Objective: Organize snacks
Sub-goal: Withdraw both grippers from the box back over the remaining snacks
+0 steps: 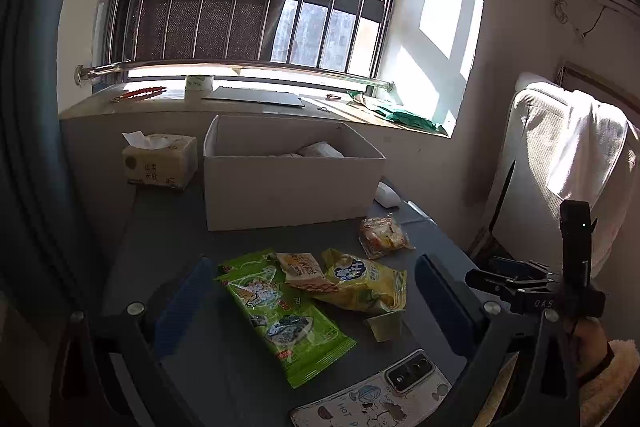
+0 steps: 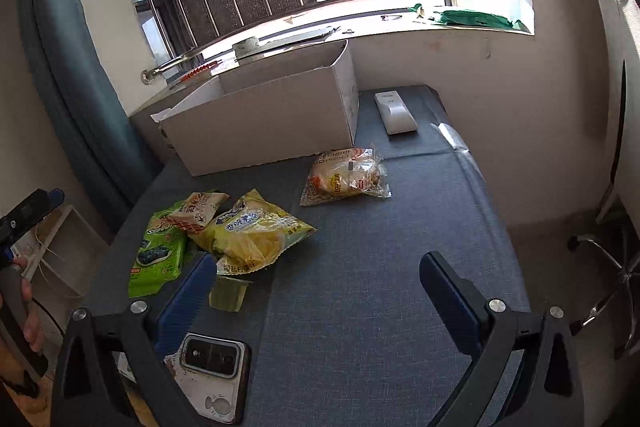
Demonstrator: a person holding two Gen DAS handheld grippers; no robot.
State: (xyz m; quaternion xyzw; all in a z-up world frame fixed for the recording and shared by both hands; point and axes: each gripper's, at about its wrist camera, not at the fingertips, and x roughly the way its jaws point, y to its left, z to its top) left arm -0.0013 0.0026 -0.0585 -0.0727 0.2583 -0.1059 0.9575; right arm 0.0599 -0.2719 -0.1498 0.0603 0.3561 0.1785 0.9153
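Snacks lie on the grey table (image 2: 400, 267): a green seaweed packet (image 1: 280, 315) (image 2: 160, 251), a small orange cracker pack (image 1: 302, 269) (image 2: 198, 211) on top of it, a yellow chip bag (image 1: 360, 283) (image 2: 252, 231), a small green jelly cup (image 1: 385, 325) (image 2: 227, 293) and a clear-wrapped bread (image 1: 384, 237) (image 2: 346, 177). Behind them stands an open cardboard box (image 1: 288, 183) (image 2: 264, 119) with white items inside. My left gripper (image 1: 316, 307) hovers open above the green, orange and yellow packs. My right gripper (image 2: 316, 303) is open over bare table, right of the jelly cup.
A phone (image 1: 376, 395) (image 2: 212, 371) lies at the table's near edge. A tissue box (image 1: 160, 161) stands left of the cardboard box and a white remote (image 2: 394, 111) right of it. Beyond the table's right side are a draped chair (image 1: 572, 163) and chair legs (image 2: 608, 283).
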